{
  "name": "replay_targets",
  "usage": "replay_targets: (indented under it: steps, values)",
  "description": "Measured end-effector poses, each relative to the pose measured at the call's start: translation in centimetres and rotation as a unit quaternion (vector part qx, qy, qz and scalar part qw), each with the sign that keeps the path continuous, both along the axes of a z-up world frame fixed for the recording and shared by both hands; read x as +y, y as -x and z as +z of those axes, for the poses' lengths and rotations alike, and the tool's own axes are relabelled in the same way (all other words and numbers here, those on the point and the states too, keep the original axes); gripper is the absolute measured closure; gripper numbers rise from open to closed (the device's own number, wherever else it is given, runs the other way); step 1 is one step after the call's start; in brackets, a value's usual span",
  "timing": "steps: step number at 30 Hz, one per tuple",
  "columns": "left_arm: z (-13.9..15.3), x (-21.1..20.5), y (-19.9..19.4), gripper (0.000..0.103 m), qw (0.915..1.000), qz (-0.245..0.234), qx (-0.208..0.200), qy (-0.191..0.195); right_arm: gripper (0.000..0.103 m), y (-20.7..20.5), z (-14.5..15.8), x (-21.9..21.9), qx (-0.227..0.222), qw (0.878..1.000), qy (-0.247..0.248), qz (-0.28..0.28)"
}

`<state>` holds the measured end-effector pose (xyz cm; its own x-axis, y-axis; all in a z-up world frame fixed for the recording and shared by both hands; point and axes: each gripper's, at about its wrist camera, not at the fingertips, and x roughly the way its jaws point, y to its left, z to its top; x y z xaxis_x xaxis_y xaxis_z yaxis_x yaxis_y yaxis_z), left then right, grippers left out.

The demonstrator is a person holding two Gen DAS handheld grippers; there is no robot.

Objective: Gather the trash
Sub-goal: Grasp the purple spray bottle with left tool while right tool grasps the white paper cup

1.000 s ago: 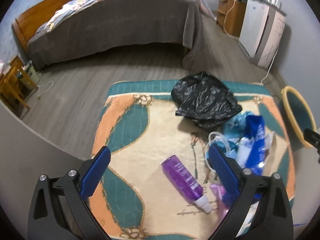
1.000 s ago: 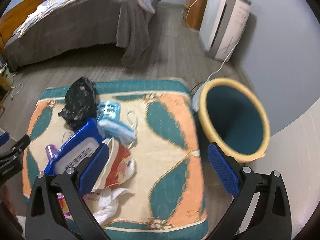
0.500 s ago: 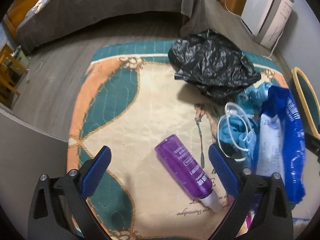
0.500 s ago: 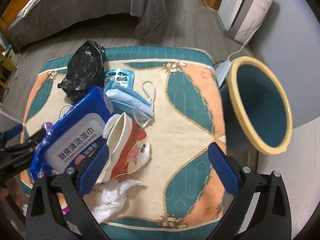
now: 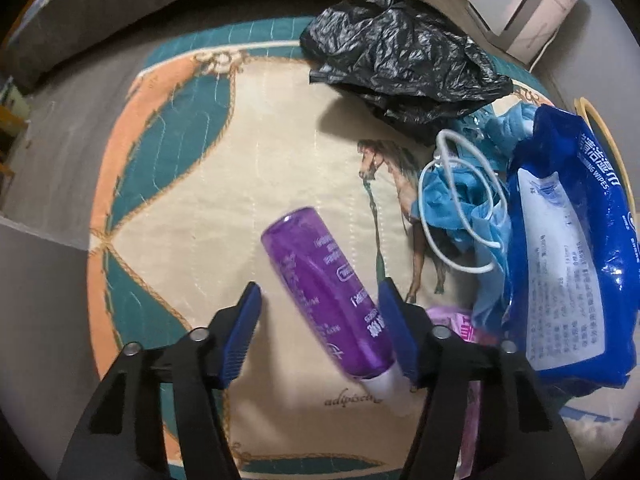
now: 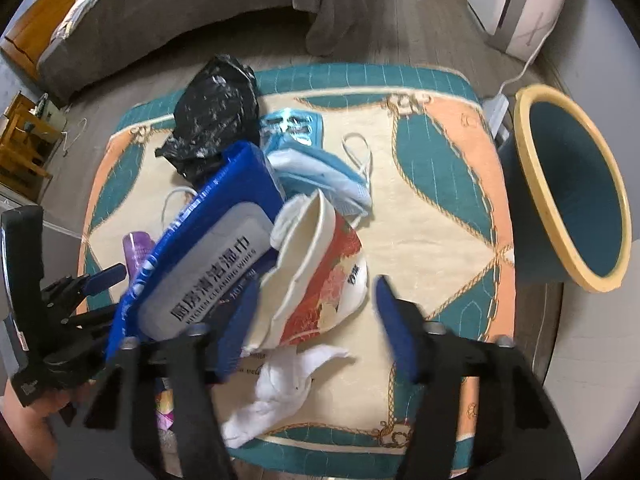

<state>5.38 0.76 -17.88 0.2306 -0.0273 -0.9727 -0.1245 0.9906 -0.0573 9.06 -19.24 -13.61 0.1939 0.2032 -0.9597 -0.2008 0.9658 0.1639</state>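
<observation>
Nothing collected yet; bin (image 6: 576,184) empty, right of my jaws. Left gripper (image 5: 320,320) has just been closing, half-open astride purple bottle (image 5: 324,292), not clamped. Right gripper (image 6: 316,312) likewise closing around crumpled paper cup (image 6: 320,268), pads not pressing

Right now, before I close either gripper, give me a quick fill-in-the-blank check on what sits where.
1. Between the left gripper's jaws lies a ____ bottle.
2. The right gripper straddles a crushed red and white ____ cup.
3. The bin beside the mat has a ____ rim.
4. The crumpled bag is ____.

Missing words: purple; paper; yellow; black
</observation>
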Motion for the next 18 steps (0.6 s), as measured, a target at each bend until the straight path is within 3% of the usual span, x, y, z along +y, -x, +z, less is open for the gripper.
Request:
replay_targets:
  steps: [4,5,11,14,15,18]
  values:
    - [-0.4,1.2,0.7,0.042,0.9998,0.021,0.005,0.003,0.059,-0.1,0.6,-1.4,0.005,1.0,0.001,-0.02]
    - [-0.5,1.6,0.9,0.042,0.9997,0.025,0.006,0.003,0.065,-0.2,0.6,-1.7,0.008,1.0,0.003,-0.025]
    - [-1.2,2.1,1.0,0.058,0.9996,0.023,0.016,0.0,0.084,-0.4,0.1,-2.2,0.014,0.999,-0.003,-0.03]
    - [-1.4,1.9,1.1,0.061,0.9997,0.014,0.017,-0.008,0.096,-0.4,-0.3,-1.8,0.016,1.0,0.005,-0.019]
    - [-1.5,1.7,1.0,0.067,0.9997,0.013,0.016,-0.01,0.097,-0.4,-0.2,-1.8,0.014,1.0,0.008,-0.018]
    - [-1.0,1.1,0.5,0.068,0.9996,0.014,0.011,-0.022,0.1,-0.5,0.4,-2.0,0.0,1.0,0.014,-0.017]
